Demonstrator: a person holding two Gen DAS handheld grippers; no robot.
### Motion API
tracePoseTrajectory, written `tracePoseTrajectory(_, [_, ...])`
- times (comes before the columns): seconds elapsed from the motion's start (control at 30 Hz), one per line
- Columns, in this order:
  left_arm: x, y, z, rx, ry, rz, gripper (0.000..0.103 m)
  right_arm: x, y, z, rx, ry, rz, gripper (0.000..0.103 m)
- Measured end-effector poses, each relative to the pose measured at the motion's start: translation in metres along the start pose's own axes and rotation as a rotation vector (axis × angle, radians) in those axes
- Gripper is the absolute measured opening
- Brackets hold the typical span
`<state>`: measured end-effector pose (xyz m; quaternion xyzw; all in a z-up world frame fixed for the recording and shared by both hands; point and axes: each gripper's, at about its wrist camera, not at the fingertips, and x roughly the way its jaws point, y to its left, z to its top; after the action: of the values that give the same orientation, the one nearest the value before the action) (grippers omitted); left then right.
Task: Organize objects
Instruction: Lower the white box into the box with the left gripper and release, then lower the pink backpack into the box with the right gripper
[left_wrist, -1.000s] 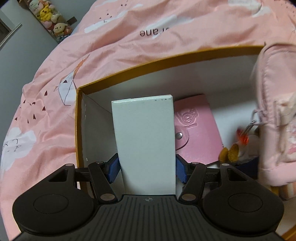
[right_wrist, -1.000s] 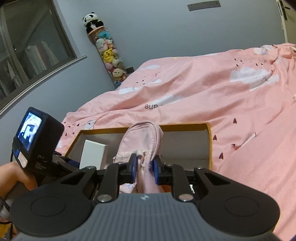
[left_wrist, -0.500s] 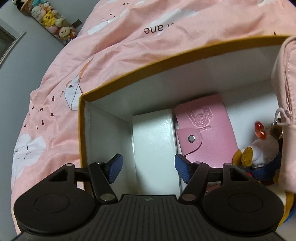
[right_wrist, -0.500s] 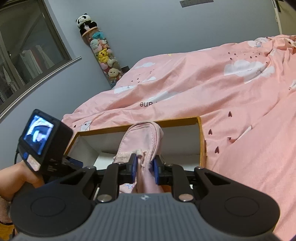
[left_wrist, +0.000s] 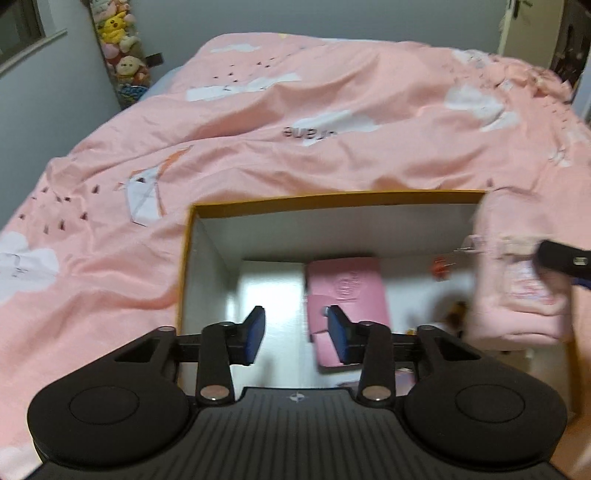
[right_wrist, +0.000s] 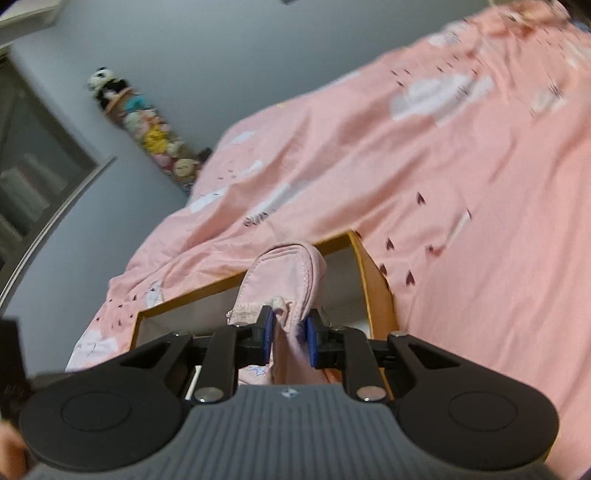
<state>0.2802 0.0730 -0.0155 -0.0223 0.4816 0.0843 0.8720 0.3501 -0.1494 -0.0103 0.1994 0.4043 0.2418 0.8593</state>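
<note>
An open cardboard box with an orange rim (left_wrist: 332, 197) sits on the pink bed. Inside lie a white box (left_wrist: 269, 291) at the left and a pink wallet (left_wrist: 345, 291) beside it. My left gripper (left_wrist: 297, 334) is open and empty, raised above the box's near edge. My right gripper (right_wrist: 290, 334) is shut on a pink pouch (right_wrist: 288, 273) and holds it upright over the box's right end. The pouch also shows blurred in the left wrist view (left_wrist: 517, 277), with a small keychain (left_wrist: 441, 266) and a plush toy (left_wrist: 456, 310) near it.
A pink duvet (left_wrist: 295, 122) surrounds the box on all sides. A column of plush toys (left_wrist: 118, 48) stands by the grey wall at the far left, also in the right wrist view (right_wrist: 147, 129). A window frame (right_wrist: 37, 166) is at the left.
My left gripper let go of the white box, which now lies flat in the box, then opened and pulled back and up. My right gripper still holds the pouch and has tilted.
</note>
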Motion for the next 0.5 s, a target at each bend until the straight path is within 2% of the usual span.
tracePoseTrajectory(0.17, [0.000,0.002,-0.005,-0.026,0.003,-0.089,0.037,0.015,-0.001,-0.011,0.181,0.046,-0.077,0.020])
tracePoseTrajectory(0.3, [0.000,0.007,-0.010,-0.040,0.005,-0.176,0.037,0.022,0.001,-0.016,0.291,0.000,-0.128,0.020])
tracePoseTrajectory(0.4, [0.001,0.012,-0.011,-0.064,0.011,-0.225,0.037,0.031,0.009,-0.014,0.314,0.016,-0.122,0.020])
tracePoseTrajectory(0.5, [0.001,0.020,-0.012,-0.085,0.007,-0.217,0.036,0.043,0.025,-0.015,0.256,0.066,-0.077,0.020])
